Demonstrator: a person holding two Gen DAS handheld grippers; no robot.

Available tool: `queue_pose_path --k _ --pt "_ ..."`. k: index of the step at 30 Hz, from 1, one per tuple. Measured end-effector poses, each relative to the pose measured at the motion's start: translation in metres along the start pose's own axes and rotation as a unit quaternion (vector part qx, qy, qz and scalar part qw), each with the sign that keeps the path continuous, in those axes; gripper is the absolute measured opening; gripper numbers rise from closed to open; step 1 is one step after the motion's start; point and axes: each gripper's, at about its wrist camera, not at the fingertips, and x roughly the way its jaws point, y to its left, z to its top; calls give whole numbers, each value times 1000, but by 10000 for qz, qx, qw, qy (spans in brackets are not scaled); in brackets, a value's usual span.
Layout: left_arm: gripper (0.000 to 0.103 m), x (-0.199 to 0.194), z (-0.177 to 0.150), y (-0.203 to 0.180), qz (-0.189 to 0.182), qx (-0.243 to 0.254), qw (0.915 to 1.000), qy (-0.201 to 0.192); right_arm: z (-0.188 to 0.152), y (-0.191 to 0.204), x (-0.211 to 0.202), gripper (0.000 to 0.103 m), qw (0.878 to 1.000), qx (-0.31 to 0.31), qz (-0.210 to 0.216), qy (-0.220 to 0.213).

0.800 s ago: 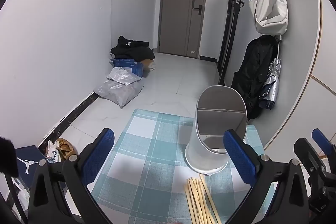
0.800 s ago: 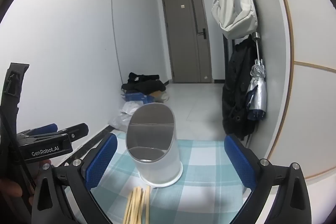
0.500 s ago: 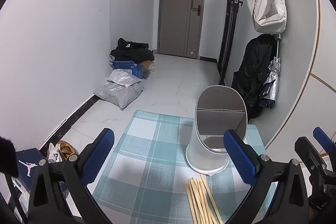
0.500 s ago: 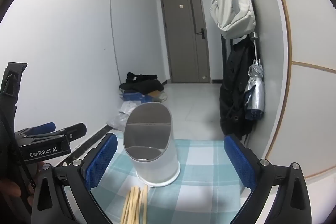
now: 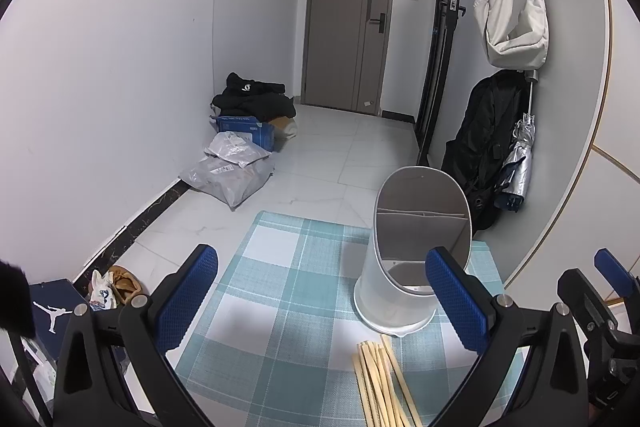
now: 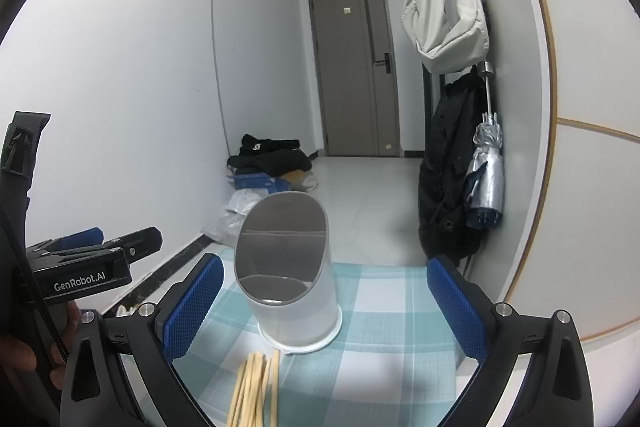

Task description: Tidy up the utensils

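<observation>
Blue ribbed pads line both claws, and both stand spread wide with nothing between them: the left gripper (image 5: 322,297) and right gripper (image 6: 322,301) hover tilted down over the near edge of the teal checked cloth (image 5: 288,283), likely lining up a first pick. Just ahead of the claws lies a loose bundle of wooden chopsticks (image 6: 256,387), ends nearly touching the white utensil holder (image 6: 290,271). That holder's slanted mouth faces the claws, which should ease sliding chopsticks in. It looks empty; sorting seems not yet begun.
</observation>
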Motion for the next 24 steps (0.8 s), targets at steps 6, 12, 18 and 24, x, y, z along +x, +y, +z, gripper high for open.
queue_pose_path --k 6,12,18,24 --pt "102 0 -1 0 7 -5 10000 -5 -1 -1 2 103 10000 39 -39 4" --pt "102 1 0 0 4 -50 10000 32 -1 -2 2 103 10000 51 -51 -18" --pt "102 1 0 0 -6 -51 10000 26 -3 -1 1 103 10000 46 -53 -31" --pt "102 1 1 2 -14 -65 10000 -5 -4 -1 0 103 9999 43 -65 -70"
